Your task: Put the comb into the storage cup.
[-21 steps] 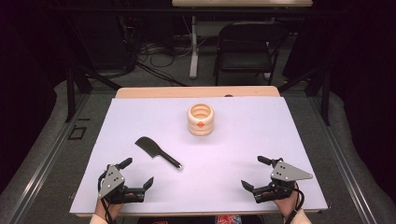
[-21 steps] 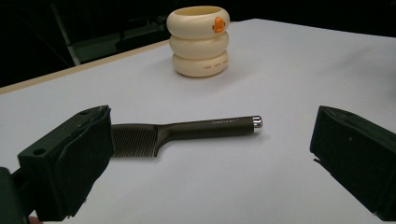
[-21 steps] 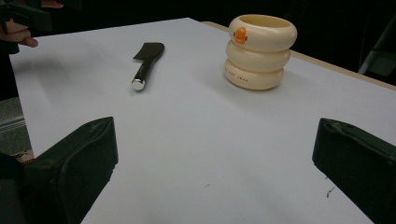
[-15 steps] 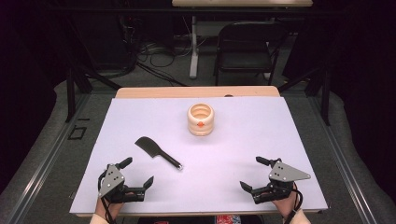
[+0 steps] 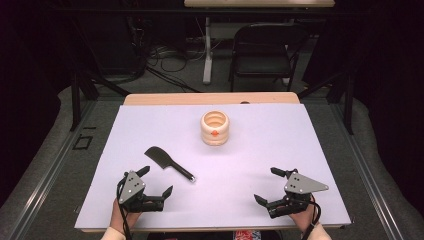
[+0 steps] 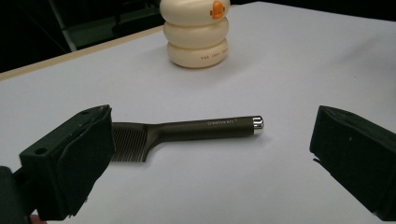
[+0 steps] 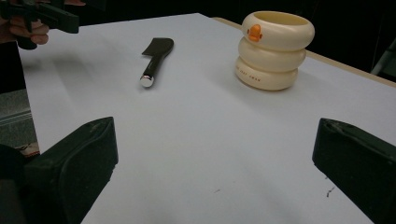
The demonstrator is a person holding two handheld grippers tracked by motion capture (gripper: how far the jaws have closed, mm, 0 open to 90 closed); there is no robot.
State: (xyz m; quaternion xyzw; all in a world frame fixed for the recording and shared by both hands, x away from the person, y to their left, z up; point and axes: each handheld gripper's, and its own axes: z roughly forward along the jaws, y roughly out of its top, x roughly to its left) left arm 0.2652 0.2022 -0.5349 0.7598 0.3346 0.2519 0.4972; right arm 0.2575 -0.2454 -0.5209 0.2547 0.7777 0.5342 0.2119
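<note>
Left hand-held gripper [image 5: 154, 181] low over near left of counter [image 5: 260, 150], jaws spread wide, nothing between them. Right hand-held gripper [image 5: 274, 188] low over near right, well apart from left, jaws likewise wide and empty. Black comb [image 5: 169, 163] flat on white sheet just ahead of left hand-held gripper, not touched; toothed head toward far left, silver-capped handle end toward near right. In left gripper view, comb [image 6: 187, 133] lying crosswise beyond the jaws, teeth partly hidden behind left jaw. Cream ringed cup [image 5: 215, 128] with orange duck mark upright farther back, near middle of counter, apart from comb. In right gripper view, cup [image 7: 275, 49] ahead at right, comb [image 7: 156, 58] ahead at left.
</note>
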